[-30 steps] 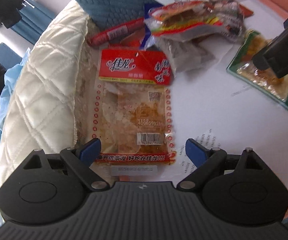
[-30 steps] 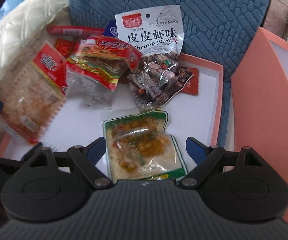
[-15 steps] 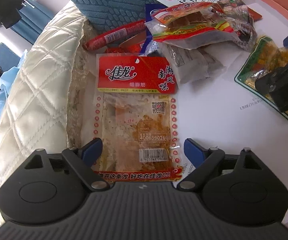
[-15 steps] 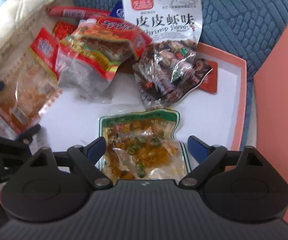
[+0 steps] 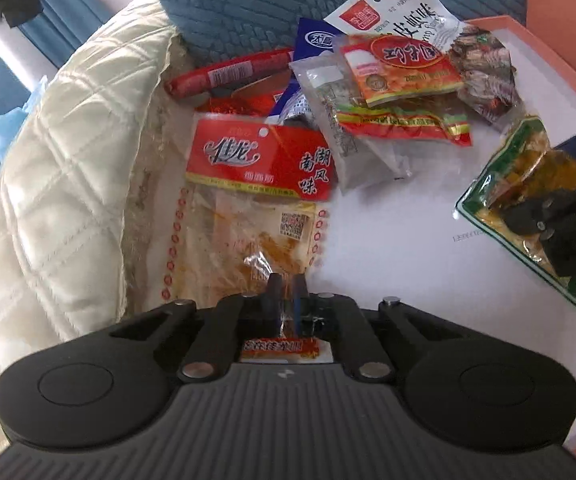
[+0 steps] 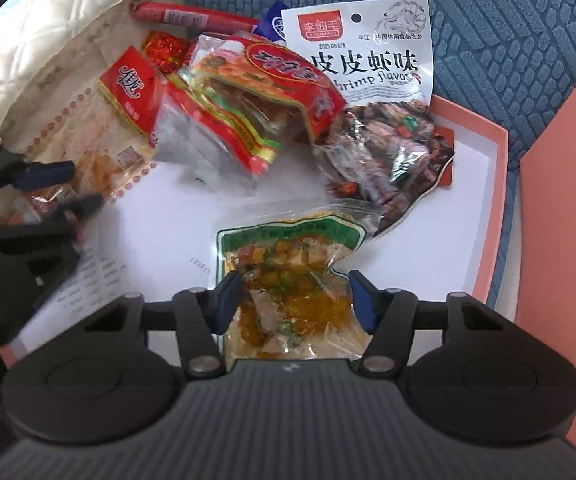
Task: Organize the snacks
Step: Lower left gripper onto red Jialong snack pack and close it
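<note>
So here's where I'm at with the snack sorting. My left hand-held gripper is clamped down on the near edge of the red-header packet, the one with the orange strips inside; the film is pinched right between the two fingers. That packet lies flat along the left side of the pink box lid, right up against the cream quilted cushion.

My right hand-held gripper is only partway closed. Its blue pads sit on either side of the green-edged pickle packet, near the film or maybe just brushing it, but I wouldn't call that a grip yet. The packet lies flat near the front of the white surface.

Progress-wise, I'd say we've barely started. Nothing looks sorted. At the back there's a heap: the shrimp flavor bag leaning on the blue sofa back, a red and yellow packet piled over a clear grey-ish one, the red sausage stick behind them, plus a small crinkly red wrapper and a blue and white sachet poking out.

So: one packet held, one about to be, and the whole pile left. Where they're meant to go, I can't tell from these views.
</note>
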The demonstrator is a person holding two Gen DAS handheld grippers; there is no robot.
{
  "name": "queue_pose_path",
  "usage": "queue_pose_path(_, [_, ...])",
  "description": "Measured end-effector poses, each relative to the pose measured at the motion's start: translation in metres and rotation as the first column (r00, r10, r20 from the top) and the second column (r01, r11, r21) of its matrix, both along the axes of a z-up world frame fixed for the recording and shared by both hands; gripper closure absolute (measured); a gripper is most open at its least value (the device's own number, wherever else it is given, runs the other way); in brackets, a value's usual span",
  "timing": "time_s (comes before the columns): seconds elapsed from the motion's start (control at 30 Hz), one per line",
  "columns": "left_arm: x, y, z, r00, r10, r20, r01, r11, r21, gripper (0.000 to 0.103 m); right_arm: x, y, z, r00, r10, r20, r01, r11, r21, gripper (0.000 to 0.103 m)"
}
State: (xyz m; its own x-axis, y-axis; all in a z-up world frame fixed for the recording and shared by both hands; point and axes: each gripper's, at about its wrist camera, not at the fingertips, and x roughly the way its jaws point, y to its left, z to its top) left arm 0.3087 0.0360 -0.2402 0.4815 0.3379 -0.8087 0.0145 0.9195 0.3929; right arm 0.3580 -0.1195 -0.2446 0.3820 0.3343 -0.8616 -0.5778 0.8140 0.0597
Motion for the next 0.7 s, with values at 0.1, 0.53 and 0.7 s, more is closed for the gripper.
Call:
queue_pose_path(0.1, [-0.004, 0.003, 0.005, 1.000, 0.014, 0.003, -0.014, 0.998, -0.058, 0.102, -0.003, 0.001, 0.002, 1.000, -0.012, -0.009, 0.012, 1.000, 0.002, 0.045])
queue_pose_path(0.53, [-0.043, -0.002, 0.045, 0.994, 0.100, 0.054, -0.083, 0.965, -0.250, 0.103, -0.022, -0.010, 0.037, 0.995, -0.093, -0.027, 0.095, 0.994, 0.052, 0.046])
queue_pose_path(0.7, [-0.054, -0.006, 0.053, 0.990, 0.108, 0.090, -0.082, 0.963, -0.258, 0.103, -0.036, -0.022, 0.044, 0.993, -0.113, -0.020, 0.114, 0.991, 0.069, 0.046])
